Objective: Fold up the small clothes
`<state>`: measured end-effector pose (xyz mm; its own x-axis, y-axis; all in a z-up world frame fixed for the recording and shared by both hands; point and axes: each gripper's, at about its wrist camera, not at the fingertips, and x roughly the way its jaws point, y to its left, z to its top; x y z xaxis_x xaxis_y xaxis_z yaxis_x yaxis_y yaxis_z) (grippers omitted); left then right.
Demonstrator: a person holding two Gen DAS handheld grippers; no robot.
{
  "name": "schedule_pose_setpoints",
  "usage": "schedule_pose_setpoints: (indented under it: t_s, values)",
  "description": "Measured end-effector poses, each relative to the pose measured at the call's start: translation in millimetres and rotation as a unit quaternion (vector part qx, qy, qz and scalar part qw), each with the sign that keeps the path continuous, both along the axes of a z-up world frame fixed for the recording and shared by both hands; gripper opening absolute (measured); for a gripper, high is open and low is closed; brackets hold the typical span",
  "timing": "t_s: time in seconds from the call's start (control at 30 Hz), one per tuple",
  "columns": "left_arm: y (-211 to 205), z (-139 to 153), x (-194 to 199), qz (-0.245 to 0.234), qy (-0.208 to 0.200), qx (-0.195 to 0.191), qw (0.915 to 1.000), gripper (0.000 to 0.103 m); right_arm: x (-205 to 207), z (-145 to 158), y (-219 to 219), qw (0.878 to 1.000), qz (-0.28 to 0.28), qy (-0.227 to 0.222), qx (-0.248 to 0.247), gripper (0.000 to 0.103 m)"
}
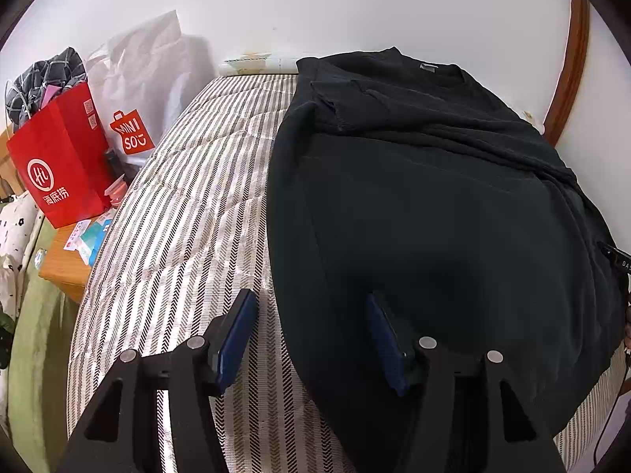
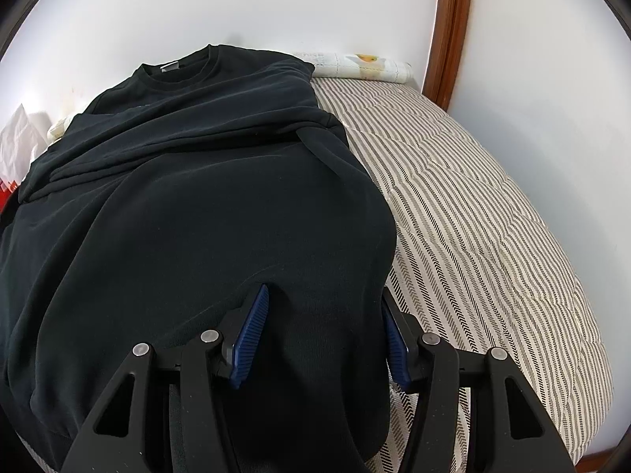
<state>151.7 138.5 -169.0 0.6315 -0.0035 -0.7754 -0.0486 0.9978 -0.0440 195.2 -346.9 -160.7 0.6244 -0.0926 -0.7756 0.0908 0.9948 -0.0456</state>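
A black sweatshirt (image 1: 434,216) lies flat on the striped mattress (image 1: 189,205), collar (image 2: 177,67) at the far end by the wall. Both sleeves are folded in across the chest. My left gripper (image 1: 310,295) stands open over the garment's near left edge; one blue pad is above the mattress, the other above the black cloth. In the right wrist view the same sweatshirt (image 2: 197,216) fills the left half. My right gripper (image 2: 325,291) is open over its near right edge, which runs between the fingers. Neither gripper pinches cloth.
Left of the bed stand a red paper bag (image 1: 59,165), a white shopping bag (image 1: 138,90) and a wooden bedside table (image 1: 63,268) with small items. A rolled printed cloth (image 2: 363,65) lies at the bed's far end. A brown wooden frame (image 2: 449,27) runs up the wall.
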Motion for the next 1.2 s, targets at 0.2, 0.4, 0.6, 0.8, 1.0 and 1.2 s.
schedule_pose_setpoints:
  t_s: [0.2,0.4,0.6,0.8,1.0,1.2]
  values:
    - [-1.0,-0.2,0.1,0.0,0.0,0.0,1.0,0.056,-0.2,-0.1,-0.4,1.0,0.0,0.0,0.004,0.054]
    - [-1.2,-0.2,0.0,0.0,0.0,0.0,1.0,0.056,0.2,0.0,-2.0,1.0,0.001,0.0,0.01,0.054]
    - [-0.5,0.0,0.0,0.0,0.0,0.0,1.0,0.056,0.2,0.1,-2.2,1.0,0.0,0.0,0.011,0.054]
    - [-0.1,0.3,-0.1,0.0,0.0,0.0,1.0,0.056,-0.2,0.4,-2.1,1.0,0.0,0.0,0.014,0.054]
    - [-1.9,0.3,0.2,0.0,0.0,-0.002,1.0,0.055,-1.2,0.6,-2.2,1.0,-0.001,0.0,0.016,0.054]
    - [0.0,0.6,-0.1,0.0,0.0,-0.002,1.0,0.055,-1.2,0.4,-2.8,1.0,-0.001,0.0,0.017,0.054]
